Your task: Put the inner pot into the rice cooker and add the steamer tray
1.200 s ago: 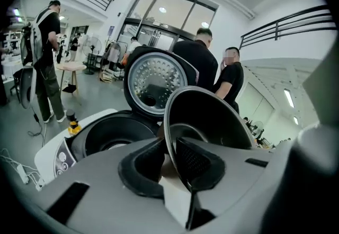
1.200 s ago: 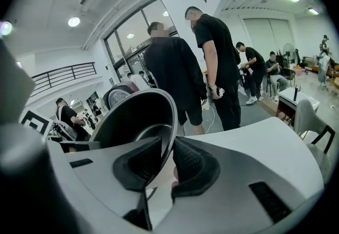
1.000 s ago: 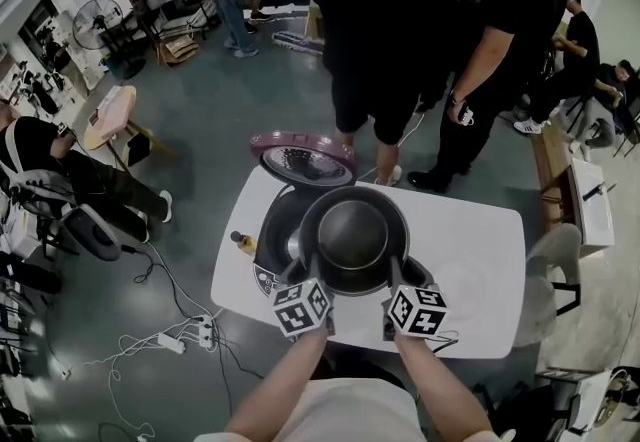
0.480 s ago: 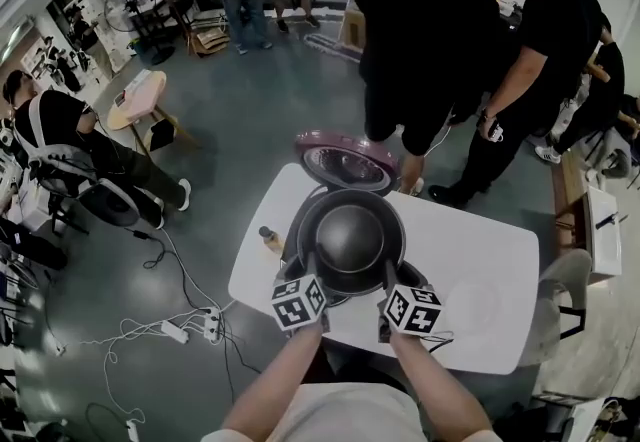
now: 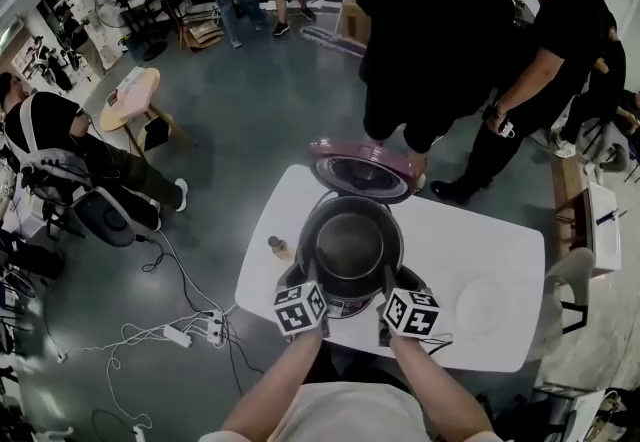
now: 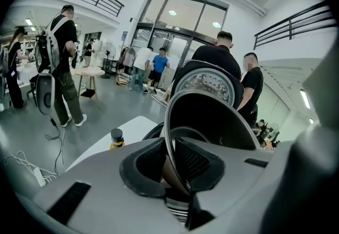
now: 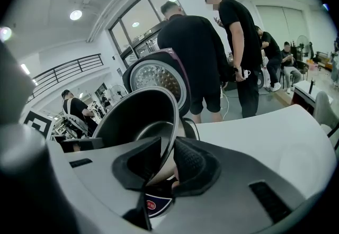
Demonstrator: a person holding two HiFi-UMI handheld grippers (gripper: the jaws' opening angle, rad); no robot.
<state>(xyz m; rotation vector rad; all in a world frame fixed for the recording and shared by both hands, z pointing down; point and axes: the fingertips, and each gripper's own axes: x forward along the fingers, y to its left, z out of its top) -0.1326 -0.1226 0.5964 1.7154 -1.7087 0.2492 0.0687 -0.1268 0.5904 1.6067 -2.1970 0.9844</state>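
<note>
left gripper (image 6: 173, 167) clamping inner pot (image 6: 212, 122) rim

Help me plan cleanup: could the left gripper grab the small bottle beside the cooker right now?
Probably not yet: the left gripper is shut on the inner pot, sharing the load with the right gripper. The bottle stands unobstructed.

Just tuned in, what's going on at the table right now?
The person holds the inner pot by its near rim, with the left gripper and right gripper each clamped on it. The pot is over the open rice cooker on the white table, with the lid raised behind. Whether it is fully seated cannot be told.
</note>
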